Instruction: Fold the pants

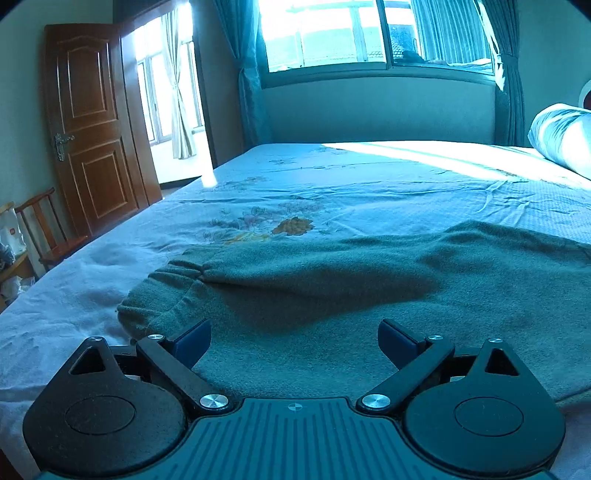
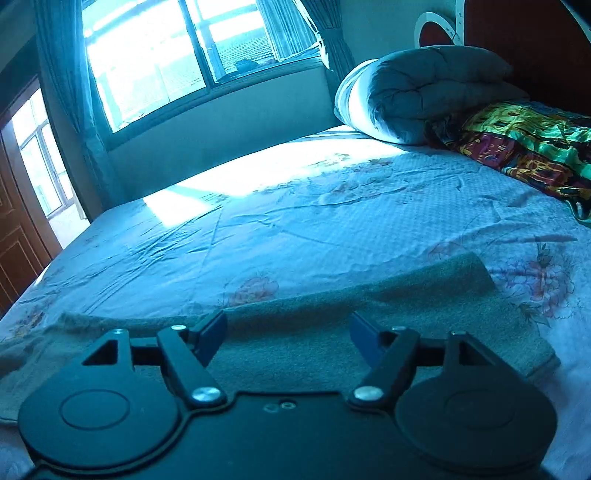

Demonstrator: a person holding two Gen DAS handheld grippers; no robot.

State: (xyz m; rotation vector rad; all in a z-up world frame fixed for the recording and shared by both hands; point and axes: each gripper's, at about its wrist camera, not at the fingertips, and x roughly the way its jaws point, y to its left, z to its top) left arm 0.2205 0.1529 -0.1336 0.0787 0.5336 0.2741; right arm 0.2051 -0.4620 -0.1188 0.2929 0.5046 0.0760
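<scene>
Grey-green fleece pants [image 1: 332,295] lie flat on the bed, with the gathered waistband [image 1: 177,277] at the left in the left wrist view. My left gripper [image 1: 293,339] is open and empty, low over the pants beside the waistband. In the right wrist view the pants [image 2: 369,306] stretch across the bed as a long strip, with the leg end [image 2: 476,273] at the right. My right gripper [image 2: 288,332] is open and empty, just above the near edge of the pants.
The bed [image 1: 332,184] has a pale floral sheet. A rolled quilt [image 2: 417,92] and a colourful satin cover [image 2: 524,147] lie at the headboard end. A wooden door [image 1: 92,129] and a chair [image 1: 48,229] stand left of the bed. A window [image 1: 369,33] is behind.
</scene>
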